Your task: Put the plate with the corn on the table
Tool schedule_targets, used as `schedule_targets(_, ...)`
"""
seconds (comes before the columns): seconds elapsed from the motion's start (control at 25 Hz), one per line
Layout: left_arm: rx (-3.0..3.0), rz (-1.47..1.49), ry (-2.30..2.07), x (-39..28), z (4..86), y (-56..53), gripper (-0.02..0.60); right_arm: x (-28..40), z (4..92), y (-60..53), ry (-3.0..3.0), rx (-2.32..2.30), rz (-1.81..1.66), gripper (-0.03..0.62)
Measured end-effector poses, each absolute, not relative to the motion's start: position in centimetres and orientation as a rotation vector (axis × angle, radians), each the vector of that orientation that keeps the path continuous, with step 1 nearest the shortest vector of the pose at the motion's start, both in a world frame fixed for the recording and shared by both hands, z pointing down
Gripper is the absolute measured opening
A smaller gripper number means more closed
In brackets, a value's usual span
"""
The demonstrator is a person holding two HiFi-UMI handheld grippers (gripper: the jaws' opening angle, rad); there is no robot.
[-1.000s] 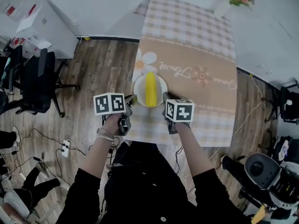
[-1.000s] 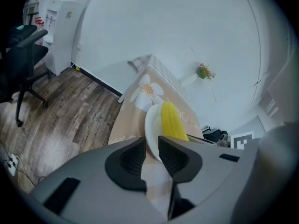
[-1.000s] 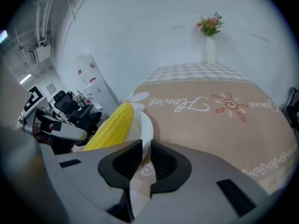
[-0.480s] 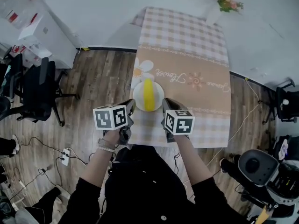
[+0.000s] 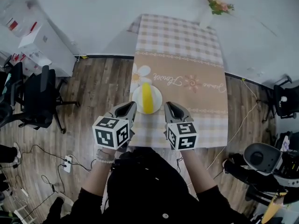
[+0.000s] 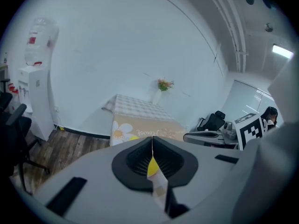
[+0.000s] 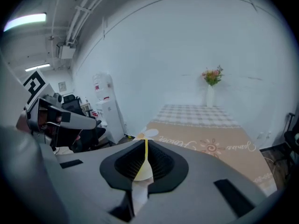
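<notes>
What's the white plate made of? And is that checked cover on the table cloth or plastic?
The plate looks like glazed ceramic or hard plastic: plain white, smooth, with a stiff round rim. It is too small in the picture to tell which. The table cover looks like thin printed cloth or vinyl: flat checks, flowers and lettering, and it drapes at the far corner.

Tablecloth: two script words are printed on its tan band. The first word, beside the white daisy print, reads "Flower". The second word, nearer the right edge of the table, appears to read "Jasmine".

Left marker cube and right marker cube: black-and-white square code patterns, no letters or digits.

Water bottle: red label, print too small to read.
</notes>
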State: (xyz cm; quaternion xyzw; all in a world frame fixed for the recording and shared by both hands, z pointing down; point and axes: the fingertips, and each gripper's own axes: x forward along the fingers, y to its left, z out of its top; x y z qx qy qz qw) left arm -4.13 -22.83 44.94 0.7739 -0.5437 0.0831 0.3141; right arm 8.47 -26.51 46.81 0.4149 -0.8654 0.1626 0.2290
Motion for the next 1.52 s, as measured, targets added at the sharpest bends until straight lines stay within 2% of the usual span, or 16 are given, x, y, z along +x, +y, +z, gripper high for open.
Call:
schedule_targets(0.48,2.284,0.212,-1.565,-3.9,37.4,-20.3,0.017,8.9,38.3,-23.9,-2.504,1.193,0.203,0.051)
schedule_targets(0.72,2.406,0.316,-1.587,-2.9,35.7,-19.1,0.017,9.3,35.4,-22.9,-2.558,1.247,0.197,0.051)
schedule_targets(1.08,2.527,0.371,-1.526,-0.8,34.7,-18.3,0.015,9.5,34.2,-22.0,-2.578,1.262,0.177,0.049)
schedule_targets(1.52,2.538,0.324,-1.507,-1.1,34.4,-18.3,0.015,8.7,33.8,-21.8,-2.599,1.254,0.188,0.048)
